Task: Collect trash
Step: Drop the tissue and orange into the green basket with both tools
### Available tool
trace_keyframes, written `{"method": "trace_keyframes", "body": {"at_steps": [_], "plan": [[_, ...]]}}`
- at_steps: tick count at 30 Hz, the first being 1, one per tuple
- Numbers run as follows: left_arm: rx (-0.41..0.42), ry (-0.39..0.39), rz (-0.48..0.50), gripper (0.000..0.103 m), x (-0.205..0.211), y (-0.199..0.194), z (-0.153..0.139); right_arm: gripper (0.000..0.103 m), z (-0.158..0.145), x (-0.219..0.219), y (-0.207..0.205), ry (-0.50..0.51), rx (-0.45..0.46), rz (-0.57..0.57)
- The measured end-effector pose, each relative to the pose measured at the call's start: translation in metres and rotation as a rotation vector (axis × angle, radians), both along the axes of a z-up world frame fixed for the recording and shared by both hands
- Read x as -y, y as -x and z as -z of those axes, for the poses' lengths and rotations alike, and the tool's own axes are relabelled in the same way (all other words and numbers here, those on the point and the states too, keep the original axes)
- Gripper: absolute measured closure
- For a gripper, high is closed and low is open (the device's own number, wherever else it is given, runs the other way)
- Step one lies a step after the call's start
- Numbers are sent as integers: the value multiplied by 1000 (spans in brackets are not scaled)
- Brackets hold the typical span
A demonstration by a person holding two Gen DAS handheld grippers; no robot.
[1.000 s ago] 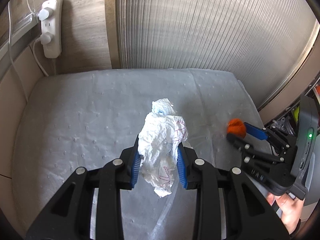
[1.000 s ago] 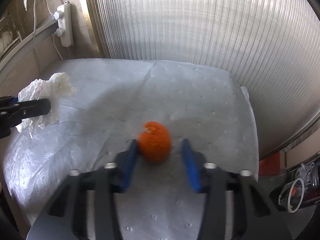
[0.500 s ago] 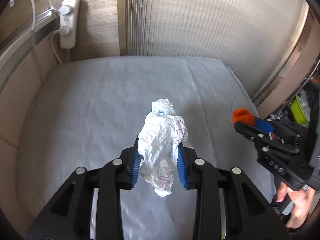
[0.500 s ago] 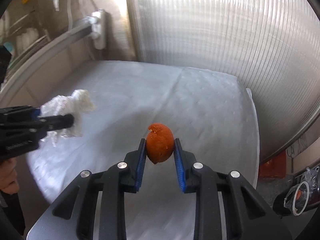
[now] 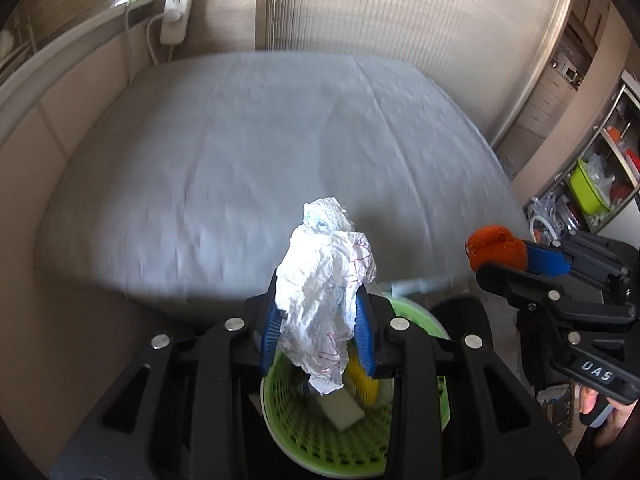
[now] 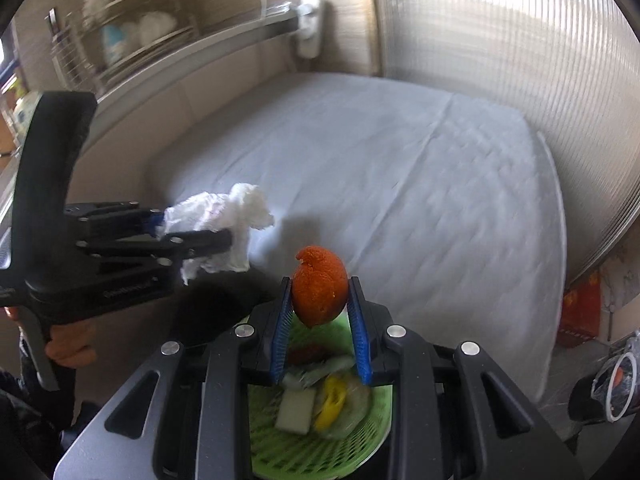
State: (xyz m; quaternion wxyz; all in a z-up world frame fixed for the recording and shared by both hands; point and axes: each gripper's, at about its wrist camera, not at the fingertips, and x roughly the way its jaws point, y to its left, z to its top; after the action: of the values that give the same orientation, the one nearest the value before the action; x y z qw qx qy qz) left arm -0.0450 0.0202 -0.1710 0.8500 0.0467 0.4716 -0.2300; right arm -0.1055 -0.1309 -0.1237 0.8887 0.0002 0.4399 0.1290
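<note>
Both grippers loaded over the green basket

The left gripper [image 5: 318, 334] has its fingers clamped on a crumpled white paper [image 5: 326, 280] marked in pink and blue, above the green basket [image 5: 316, 436] at 6 o'clock — the right gripper [image 6: 320, 320] pinches an orange peel piece [image 6: 319, 290] over the same basket (a white block [image 6: 296, 407] and a yellow scrap [image 6: 332, 402] lie inside). The grey-covered surface [image 5: 240, 152] fills the view toward 12 o'clock.

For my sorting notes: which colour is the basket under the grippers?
Light green basket, an open mesh; clearest in the left wrist view.
</note>
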Motion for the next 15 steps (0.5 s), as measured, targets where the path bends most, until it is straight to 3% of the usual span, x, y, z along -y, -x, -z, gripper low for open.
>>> {"method": "trace_keyframes", "body": {"at_steps": [6, 10, 15], "plan": [[-71, -20, 13, 72, -14, 39, 34, 75, 22, -10, 32, -35, -72, -17], [-121, 12, 19, 72, -23, 49, 52, 75, 33, -16, 46, -37, -110, -21], [-136, -20, 32, 72, -24, 55, 66, 75, 44, -28, 55, -13, -140, -50]]}}
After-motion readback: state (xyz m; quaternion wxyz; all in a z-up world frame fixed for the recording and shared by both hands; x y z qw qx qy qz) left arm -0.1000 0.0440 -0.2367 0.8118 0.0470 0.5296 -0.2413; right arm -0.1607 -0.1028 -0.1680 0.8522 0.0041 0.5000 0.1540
